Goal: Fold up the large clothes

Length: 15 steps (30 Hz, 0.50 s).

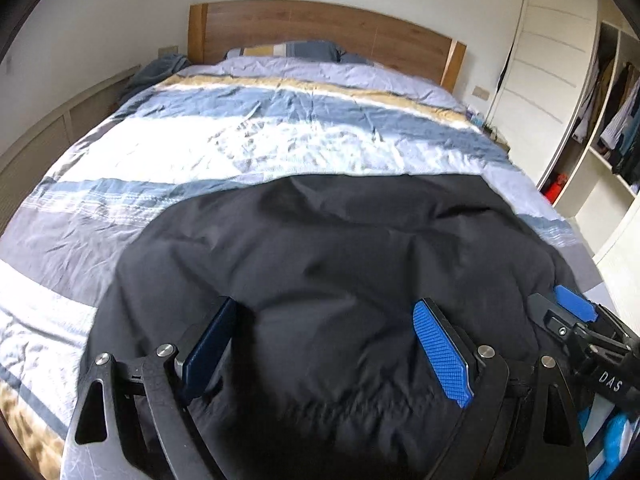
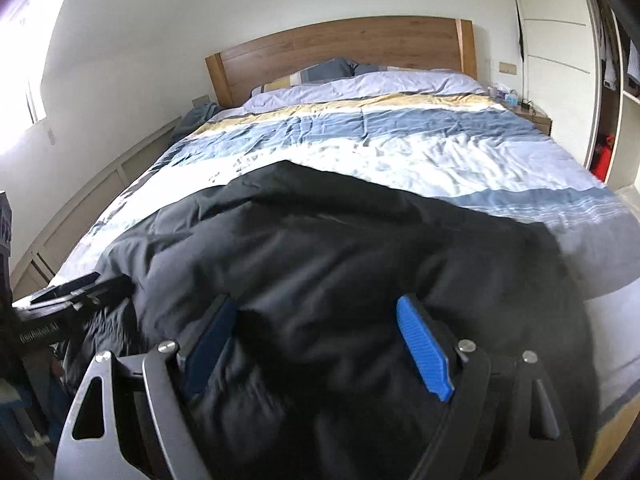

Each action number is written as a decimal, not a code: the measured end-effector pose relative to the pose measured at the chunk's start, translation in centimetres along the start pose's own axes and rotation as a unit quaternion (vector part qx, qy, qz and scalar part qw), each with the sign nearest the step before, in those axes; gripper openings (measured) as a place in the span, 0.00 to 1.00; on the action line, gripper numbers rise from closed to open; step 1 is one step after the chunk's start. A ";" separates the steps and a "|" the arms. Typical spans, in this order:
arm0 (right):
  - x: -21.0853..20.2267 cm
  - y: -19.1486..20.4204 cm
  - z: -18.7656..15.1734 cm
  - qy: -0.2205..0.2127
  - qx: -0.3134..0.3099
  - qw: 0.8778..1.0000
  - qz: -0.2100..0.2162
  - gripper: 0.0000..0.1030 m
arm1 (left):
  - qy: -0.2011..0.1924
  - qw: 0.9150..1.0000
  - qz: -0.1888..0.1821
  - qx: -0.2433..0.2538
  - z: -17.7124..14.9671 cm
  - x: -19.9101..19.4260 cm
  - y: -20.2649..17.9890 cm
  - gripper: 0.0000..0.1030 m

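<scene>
A large black garment (image 1: 328,248) lies spread on the near end of the bed, also filling the foreground of the right wrist view (image 2: 340,248). My left gripper (image 1: 324,344) is open, its blue fingers (image 1: 440,352) wide apart with black cloth bulging between them. My right gripper (image 2: 316,344) is open too, its blue fingers (image 2: 424,352) spread over a fold of the same garment. The right gripper also shows at the right edge of the left wrist view (image 1: 576,312). The left gripper shows at the left edge of the right wrist view (image 2: 76,292).
The bed carries a blue, white and yellow striped duvet (image 1: 260,136) with pillows (image 1: 288,50) at a wooden headboard (image 1: 320,28). A low cabinet (image 1: 60,128) runs along the left wall. An open wardrobe (image 1: 608,120) with hanging clothes stands at the right, with a nightstand (image 2: 532,114).
</scene>
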State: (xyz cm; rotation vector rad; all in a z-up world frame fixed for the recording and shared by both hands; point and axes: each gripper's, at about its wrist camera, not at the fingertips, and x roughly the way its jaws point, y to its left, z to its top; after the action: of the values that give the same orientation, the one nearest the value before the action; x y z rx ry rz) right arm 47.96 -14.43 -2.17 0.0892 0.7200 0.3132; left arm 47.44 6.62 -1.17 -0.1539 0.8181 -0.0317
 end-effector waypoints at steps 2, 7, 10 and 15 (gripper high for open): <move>1.6 0.0 0.2 0.008 -0.004 1.000 -0.011 0.80 | 0.009 1.000 0.006 -0.003 0.1 1.5 0.0 0.86; 4.4 -0.4 1.6 0.019 -0.002 1.000 -0.017 0.80 | 0.022 0.999 0.026 -0.003 1.6 4.1 0.3 0.90; 5.1 -1.1 2.3 0.022 0.009 1.000 -0.015 0.80 | 0.025 0.999 0.034 -0.009 2.7 4.8 0.6 0.90; 4.1 -3.4 1.9 0.016 0.026 1.000 -0.009 0.80 | 0.026 0.999 0.027 -0.039 2.4 4.2 2.3 0.90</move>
State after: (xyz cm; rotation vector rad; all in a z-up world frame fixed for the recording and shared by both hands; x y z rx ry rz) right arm 52.96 -16.36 -3.99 0.1271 0.7599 0.2797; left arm 52.01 8.79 -2.92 -0.2055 0.8763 0.0484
